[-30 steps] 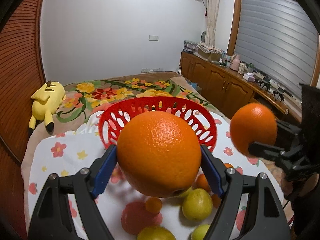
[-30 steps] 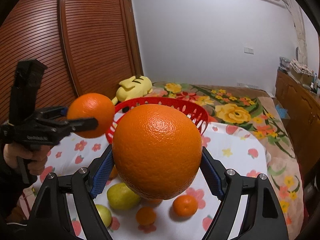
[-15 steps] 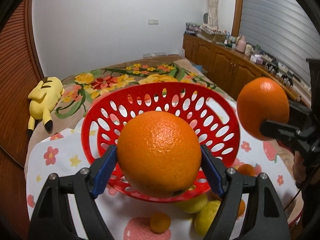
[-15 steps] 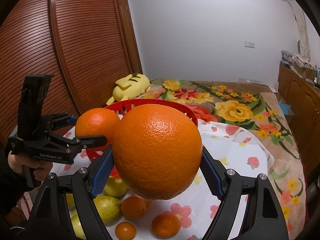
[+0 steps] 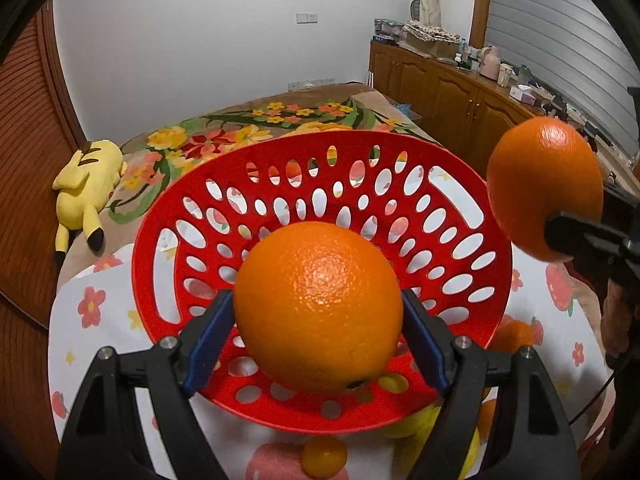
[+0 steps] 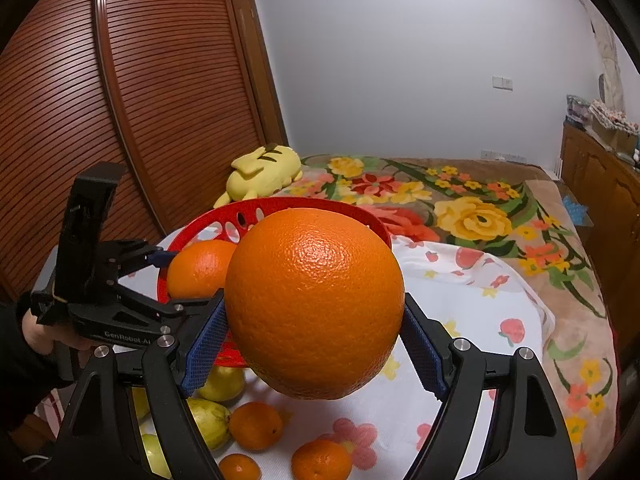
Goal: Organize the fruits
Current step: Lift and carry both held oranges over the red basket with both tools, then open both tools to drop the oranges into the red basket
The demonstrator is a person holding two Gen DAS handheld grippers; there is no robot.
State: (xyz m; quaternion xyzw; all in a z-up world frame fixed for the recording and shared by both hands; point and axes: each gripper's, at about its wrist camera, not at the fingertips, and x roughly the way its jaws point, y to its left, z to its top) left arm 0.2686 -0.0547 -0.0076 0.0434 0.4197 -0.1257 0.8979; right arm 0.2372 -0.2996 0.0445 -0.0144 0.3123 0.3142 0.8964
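Note:
My left gripper point(image 5: 318, 316) is shut on a large orange point(image 5: 318, 304) and holds it over the near part of the red perforated basket point(image 5: 472, 216). My right gripper point(image 6: 314, 320) is shut on another large orange point(image 6: 314, 300), held above the table to the right of the basket point(image 6: 372, 220). In the left wrist view that second orange point(image 5: 544, 184) hangs beyond the basket's right rim. In the right wrist view the left gripper point(image 6: 160, 280) holds its orange point(image 6: 200, 268) inside the basket's rim.
Small tangerines point(image 6: 254, 426) and yellow-green fruits point(image 6: 210, 420) lie on the flowered tablecloth point(image 6: 460, 304) in front of the basket. A yellow plush toy point(image 5: 86, 184) lies on the bed behind. A wooden wardrobe point(image 6: 100, 120) stands at the left, cabinets point(image 5: 460, 96) at the right.
Both grippers have moved forward and lower towards the basket with their oranges. The left orange now hangs over the basket's inside; the basket fills more of the left view.

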